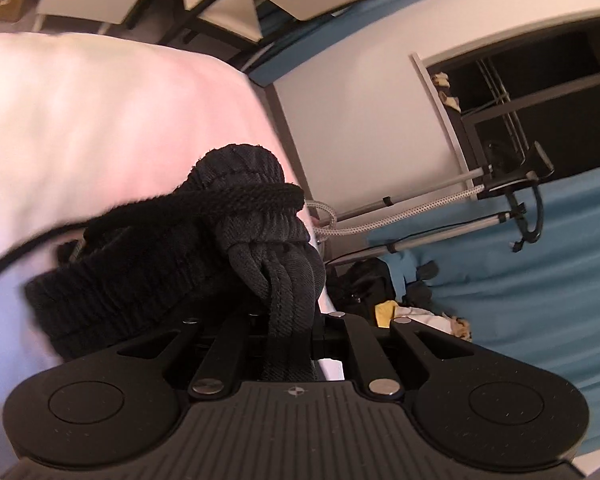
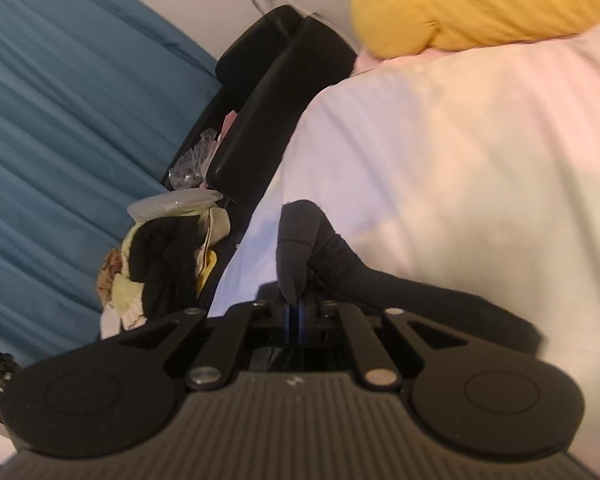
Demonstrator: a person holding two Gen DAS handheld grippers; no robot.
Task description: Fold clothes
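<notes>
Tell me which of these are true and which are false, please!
1. The left gripper is pinching a black knitted garment with a ribbed waistband. True.
2. The right gripper is wide open and holds nothing. False: it is shut on a bunched bit of black cloth.
3. A yellow cushion lies at the far end of the pale pink bed sheet. True.
4. The curtain beside the bed is red. False: the pleated fabric curtain is blue.
5. A heap of mixed clothes lies beside the bed. True.
</notes>
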